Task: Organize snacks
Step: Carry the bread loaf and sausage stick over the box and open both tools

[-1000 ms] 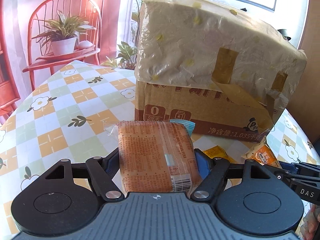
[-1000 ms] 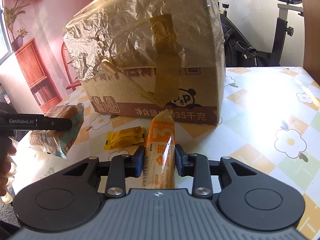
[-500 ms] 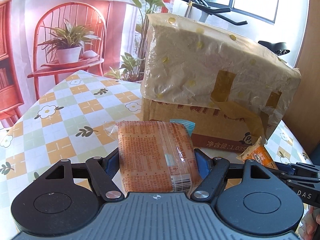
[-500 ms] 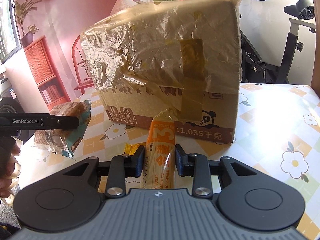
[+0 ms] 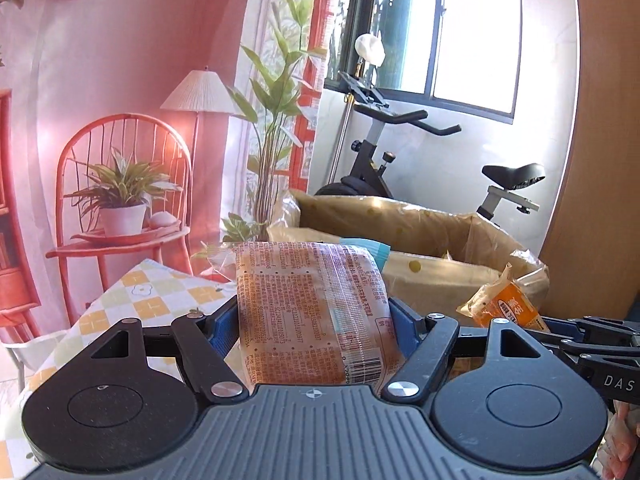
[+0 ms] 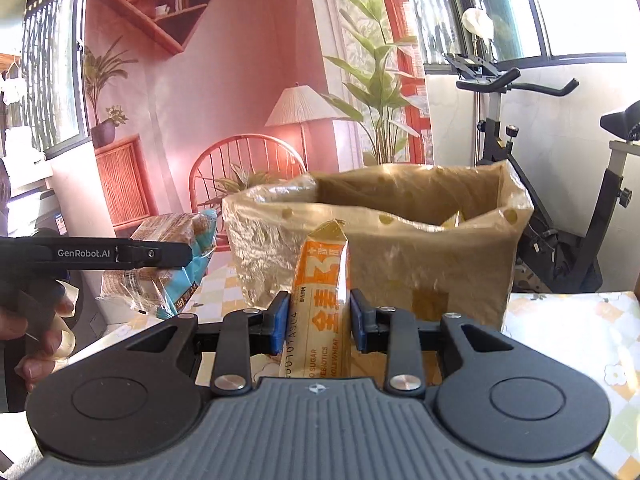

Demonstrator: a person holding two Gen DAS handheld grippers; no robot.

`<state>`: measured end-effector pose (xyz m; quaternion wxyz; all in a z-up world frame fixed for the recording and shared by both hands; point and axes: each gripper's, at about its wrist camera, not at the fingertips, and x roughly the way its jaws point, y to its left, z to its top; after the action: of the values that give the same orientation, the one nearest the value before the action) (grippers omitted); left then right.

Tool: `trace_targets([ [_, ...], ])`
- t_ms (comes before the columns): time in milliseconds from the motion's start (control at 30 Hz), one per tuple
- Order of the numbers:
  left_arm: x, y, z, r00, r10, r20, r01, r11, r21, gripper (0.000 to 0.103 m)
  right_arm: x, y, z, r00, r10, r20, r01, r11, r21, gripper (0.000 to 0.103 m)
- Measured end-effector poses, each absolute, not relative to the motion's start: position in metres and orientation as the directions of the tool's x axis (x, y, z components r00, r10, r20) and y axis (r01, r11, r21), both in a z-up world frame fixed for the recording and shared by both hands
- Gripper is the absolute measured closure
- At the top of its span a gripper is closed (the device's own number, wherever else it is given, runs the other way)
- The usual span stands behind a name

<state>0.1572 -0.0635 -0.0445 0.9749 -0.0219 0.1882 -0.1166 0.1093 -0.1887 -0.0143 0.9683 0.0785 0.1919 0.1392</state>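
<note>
The open box on the table lies ahead of and below both grippers, nearer the right gripper, which is clamped on an upright orange snack bar. The left gripper is clamped on a wide bread pack. Both packs now sit above the box rim, where before they faced its side
</note>
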Motion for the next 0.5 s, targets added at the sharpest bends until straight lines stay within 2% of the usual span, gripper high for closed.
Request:
trace_targets([
  [167,0.183,-0.083,-0.007,0.911,-0.274,-0.307,0.267,0.961,-0.066,0.026,0.137,-0.196,0.027,0.916,0.292,-0.274,-0.249,0.951,0.181,0.07],
  [267,0.208,-0.1,0.007,0.907,-0.292,-0.303,0.292,0.955,-0.047,0.026,0.165,-0.204,0.043,0.931,0.251,-0.264,-0.217,0.964,0.152,0.07],
  [500,0.288,-0.14,0.009,0.868,-0.292,-0.402,0.304,0.952,-0.035,0.026,0.236,-0.224,0.031,0.906,0.161,-0.391,-0.089,0.977,0.195,0.071],
])
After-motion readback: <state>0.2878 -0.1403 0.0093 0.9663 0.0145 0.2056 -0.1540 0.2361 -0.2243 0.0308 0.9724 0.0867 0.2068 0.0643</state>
